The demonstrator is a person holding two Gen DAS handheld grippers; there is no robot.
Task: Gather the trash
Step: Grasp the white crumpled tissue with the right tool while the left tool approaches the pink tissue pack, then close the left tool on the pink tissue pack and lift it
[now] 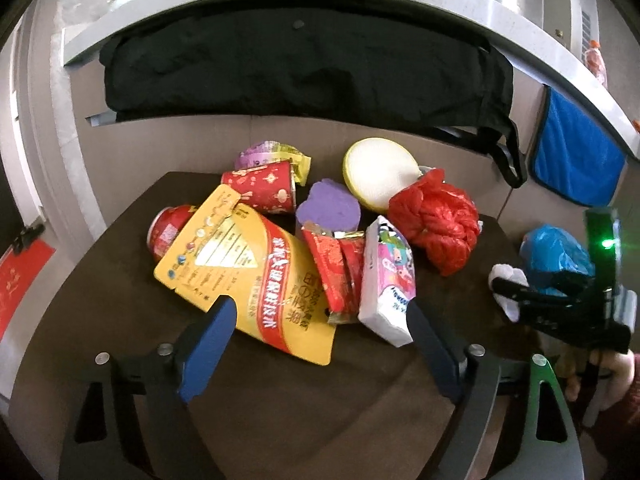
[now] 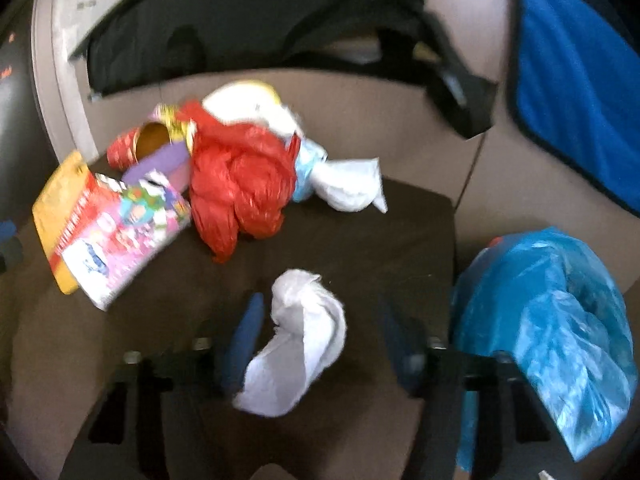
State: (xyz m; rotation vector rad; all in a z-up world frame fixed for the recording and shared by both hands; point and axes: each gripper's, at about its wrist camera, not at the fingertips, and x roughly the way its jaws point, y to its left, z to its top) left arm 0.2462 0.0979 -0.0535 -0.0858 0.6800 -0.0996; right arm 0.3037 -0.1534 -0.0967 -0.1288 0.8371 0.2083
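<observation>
A heap of trash lies on a dark brown table: a yellow and red package, a red can, a red paper cup, a pink tissue pack and a crumpled red plastic bag. My left gripper is open, its blue fingers either side of the package's near edge and the tissue pack. My right gripper is open around a crumpled white tissue, which touches the left finger; the view is blurred. The right gripper also shows in the left wrist view.
A blue plastic bin bag sits off the table's right edge. A purple sponge, a round yellow-rimmed lid and a white knotted bag lie in the heap. A black bag hangs under a grey shelf behind.
</observation>
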